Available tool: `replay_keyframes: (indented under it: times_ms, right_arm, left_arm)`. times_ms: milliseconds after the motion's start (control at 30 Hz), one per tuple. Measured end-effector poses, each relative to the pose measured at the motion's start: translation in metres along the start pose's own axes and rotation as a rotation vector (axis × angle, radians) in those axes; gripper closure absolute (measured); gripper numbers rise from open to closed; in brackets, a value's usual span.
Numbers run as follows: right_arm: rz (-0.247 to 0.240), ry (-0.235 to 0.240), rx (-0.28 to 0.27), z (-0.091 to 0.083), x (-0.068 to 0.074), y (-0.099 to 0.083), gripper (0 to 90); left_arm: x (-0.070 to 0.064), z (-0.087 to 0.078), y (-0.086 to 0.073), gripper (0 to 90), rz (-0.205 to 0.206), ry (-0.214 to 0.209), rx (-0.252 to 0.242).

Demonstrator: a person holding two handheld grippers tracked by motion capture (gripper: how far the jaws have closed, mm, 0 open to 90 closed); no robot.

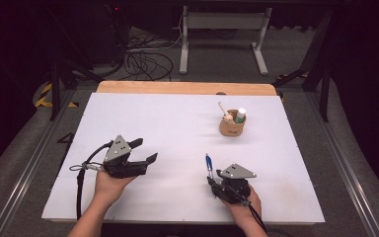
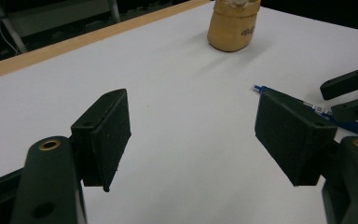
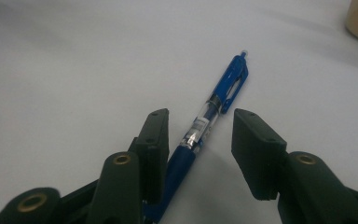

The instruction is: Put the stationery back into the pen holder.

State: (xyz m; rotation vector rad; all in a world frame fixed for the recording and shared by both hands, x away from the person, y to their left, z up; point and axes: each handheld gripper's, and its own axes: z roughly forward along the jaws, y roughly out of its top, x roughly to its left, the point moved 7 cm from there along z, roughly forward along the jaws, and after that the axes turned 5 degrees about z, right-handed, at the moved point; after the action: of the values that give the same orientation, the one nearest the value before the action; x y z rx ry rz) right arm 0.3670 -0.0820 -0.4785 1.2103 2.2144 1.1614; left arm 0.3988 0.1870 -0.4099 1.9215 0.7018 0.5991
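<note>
1. The blue pen (image 3: 205, 126) lies flat on the white table (image 1: 177, 133), between the jaws of your right gripper (image 3: 200, 154), which stand partly open and grip nothing yet.
2. Expect a light, stiff, smooth barrel that may roll. Close on the dark blue grip section, not the clip.
3. Your left gripper (image 2: 191, 135) hovers wide open and empty.
4. The tan cup (image 1: 232, 126) of small items stands well apart; nothing obstructs the pen.
</note>
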Motion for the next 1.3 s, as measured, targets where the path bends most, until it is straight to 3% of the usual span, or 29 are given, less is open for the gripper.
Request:
replay_keyframes:
  times_ms: [233,767,1133,1300]
  right_arm:
    - [-0.03,0.014,0.062,0.0038,0.0046,-0.0056,63.1]
    - [-0.042,0.038,0.086,0.0011,0.0072,-0.0085,62.1]
    - [-0.044,0.056,0.098,0.0012,0.0063,-0.0079,80.0]
    - [-0.098,0.05,0.086,0.0022,0.0083,-0.005,80.2]
  left_arm:
    - [-0.0014,-0.0003,0.0011,27.5,0.001,-0.002,-0.003]
    - [-0.0021,0.0005,0.0004,27.5,0.0,-0.005,0.002]
    - [-0.0029,0.0005,0.0014,27.6,0.003,-0.005,-0.002]
    - [-0.0056,0.0021,0.0017,27.6,0.003,-0.014,0.0]
